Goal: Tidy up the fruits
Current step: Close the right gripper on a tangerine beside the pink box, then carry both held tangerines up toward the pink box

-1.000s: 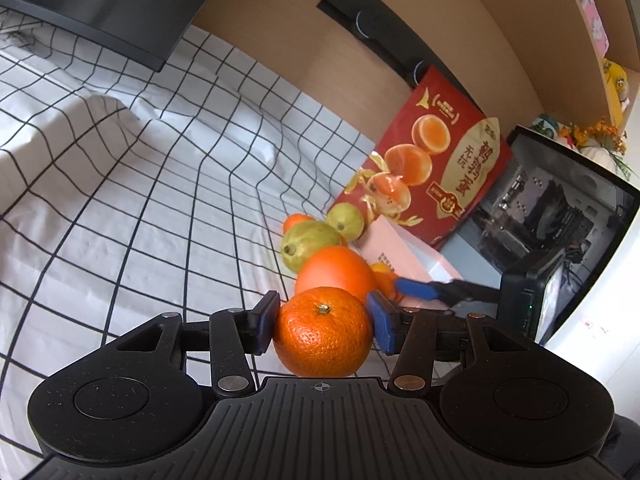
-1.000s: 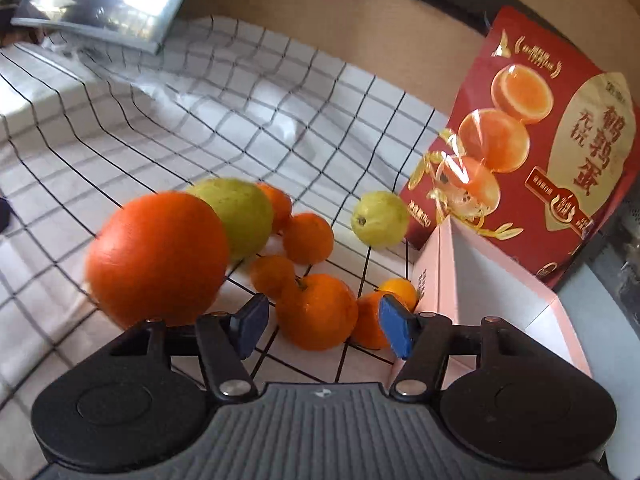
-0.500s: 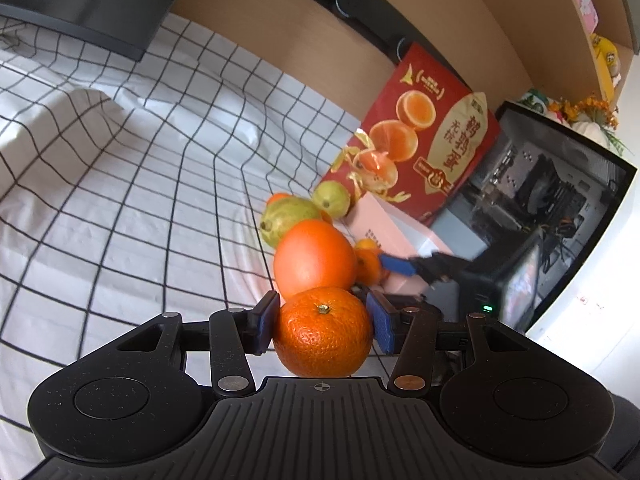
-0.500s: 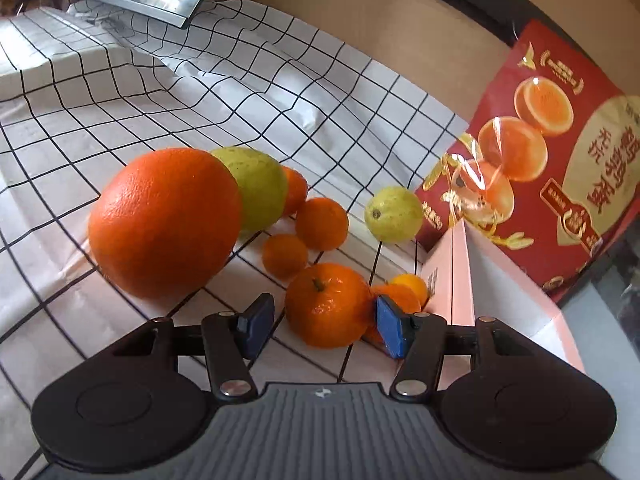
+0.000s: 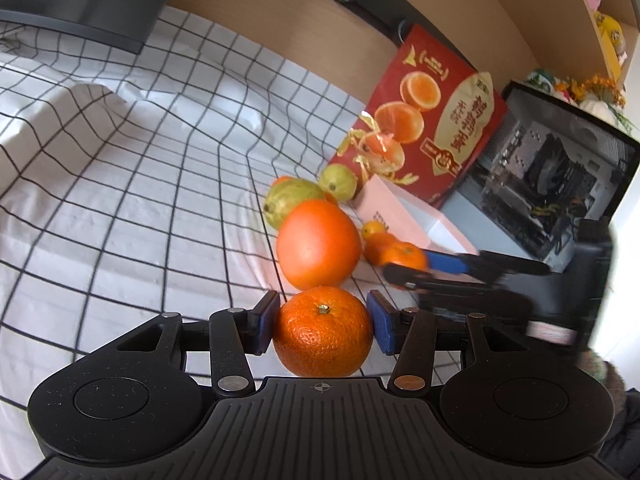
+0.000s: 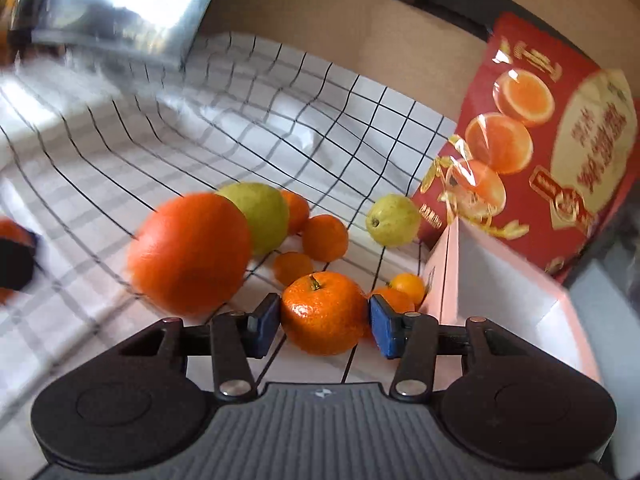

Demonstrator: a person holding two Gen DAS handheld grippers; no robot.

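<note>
The left gripper [image 5: 322,322] is clenching a mandarin [image 5: 322,332] above the checked tablecloth [image 5: 120,200]. The right gripper [image 6: 323,318] is straddling another mandarin [image 6: 322,312] beside the pink box [image 6: 488,280], contact unclear. Light, soft-skinned: squeeze gently at the widest part.

The checked white tablecloth [image 6: 72,168] and the grey slab-like object [image 6: 132,12] at the far left were smeared by blur in the right wrist view. A small orange citrus fruit [image 6: 394,300] sat half hidden behind the right gripper's blue pad [image 6: 380,330]. A dark shape with orange [image 6: 14,256] was cut off at the left edge.
</note>
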